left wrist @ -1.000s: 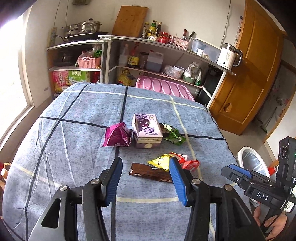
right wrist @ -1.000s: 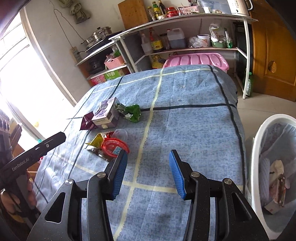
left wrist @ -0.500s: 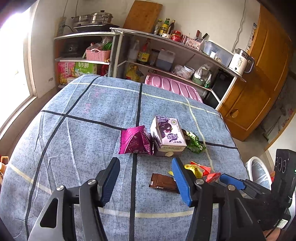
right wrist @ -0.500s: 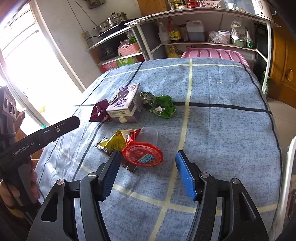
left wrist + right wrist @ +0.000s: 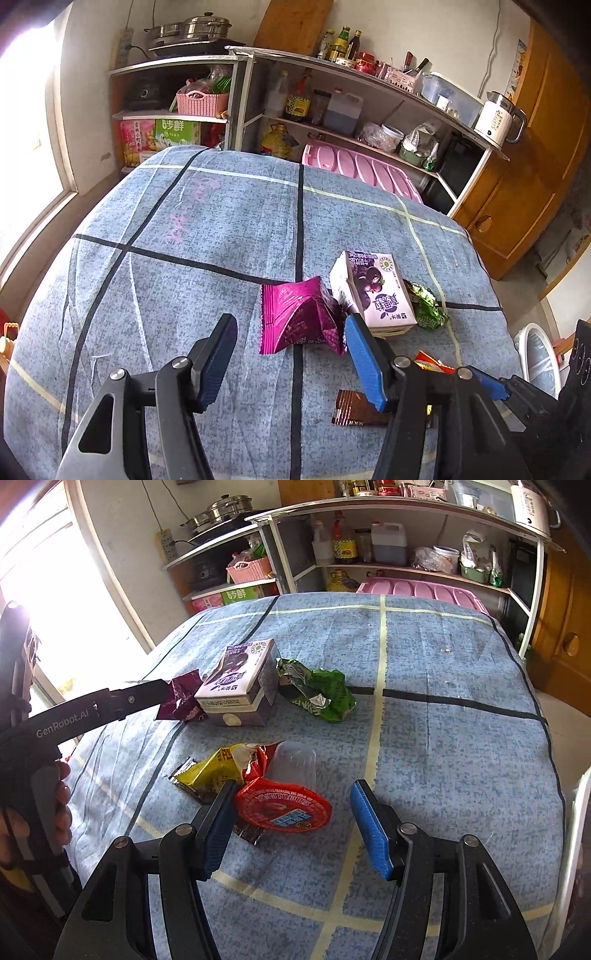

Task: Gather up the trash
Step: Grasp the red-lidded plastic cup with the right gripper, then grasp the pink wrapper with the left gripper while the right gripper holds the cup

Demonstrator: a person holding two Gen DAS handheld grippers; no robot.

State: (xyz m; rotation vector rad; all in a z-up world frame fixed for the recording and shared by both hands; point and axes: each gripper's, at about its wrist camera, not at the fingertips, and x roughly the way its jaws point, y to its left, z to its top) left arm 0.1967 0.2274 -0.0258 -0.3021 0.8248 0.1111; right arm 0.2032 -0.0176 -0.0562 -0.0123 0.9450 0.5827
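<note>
A blue checked tablecloth [image 5: 221,229] fronts kitchen shelves [image 5: 332,96]. The left gripper [image 5: 291,354], jaws just opening and unclenched, frames the magenta wrapper [image 5: 295,317]. The right gripper [image 5: 291,827], also spread, flanks the red lid [image 5: 284,806].

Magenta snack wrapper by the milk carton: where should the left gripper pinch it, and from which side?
Pinch the raised centre fold of the magenta wrapper, coming from above and the near side. It stands puffed up like a tent. The open left gripper is already lined up, but the milk carton crowds its right edge, so probably stay left of it.
</note>
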